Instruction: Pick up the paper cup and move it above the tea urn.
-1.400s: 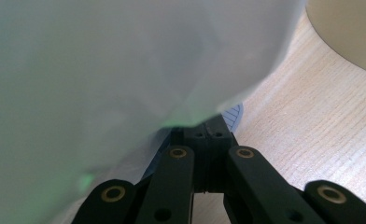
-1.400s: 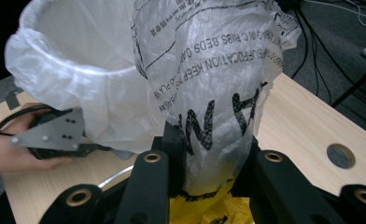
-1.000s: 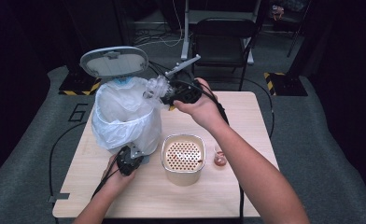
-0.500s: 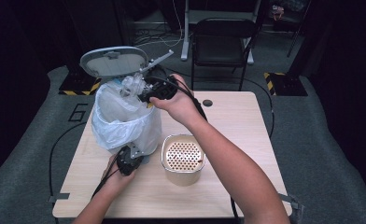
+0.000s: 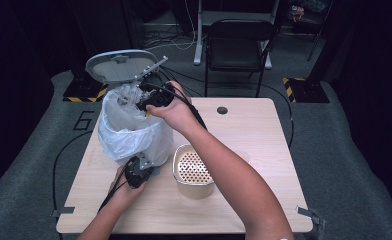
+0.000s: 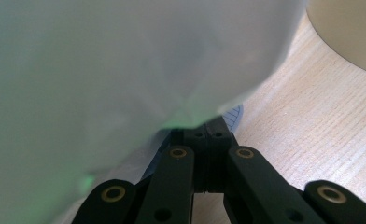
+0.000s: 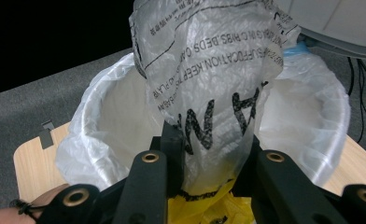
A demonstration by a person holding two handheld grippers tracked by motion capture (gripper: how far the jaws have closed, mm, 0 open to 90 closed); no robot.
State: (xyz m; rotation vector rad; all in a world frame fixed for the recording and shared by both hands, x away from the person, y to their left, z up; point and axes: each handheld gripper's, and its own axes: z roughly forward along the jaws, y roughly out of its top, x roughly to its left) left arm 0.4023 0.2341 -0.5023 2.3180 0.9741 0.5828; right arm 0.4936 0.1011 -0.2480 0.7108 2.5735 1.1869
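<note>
Leftward over the bin (image 5: 134,135) went the right gripper (image 5: 141,102), pinching an upright plastic bag (image 7: 209,79).

The table (image 5: 254,145) is lit evenly from above in the high view, while the floor and room around it are left in deep shadow, nearly black at the frame edges. Soft, short shadows are cast beneath the forearms and beside the bin (image 5: 134,132). That view is slightly soft, and fine detail is lost in the dark background. In the left gripper view the bag (image 6: 125,70) is pressed close to the lens and rendered as a pale, blurred, washed-out mass with a faint green tint; the wood grain is sharper. In the right gripper view the printed wrapper (image 7: 209,70) is seen in focus, with light glare on its creases and a black upper-left corner.
</note>
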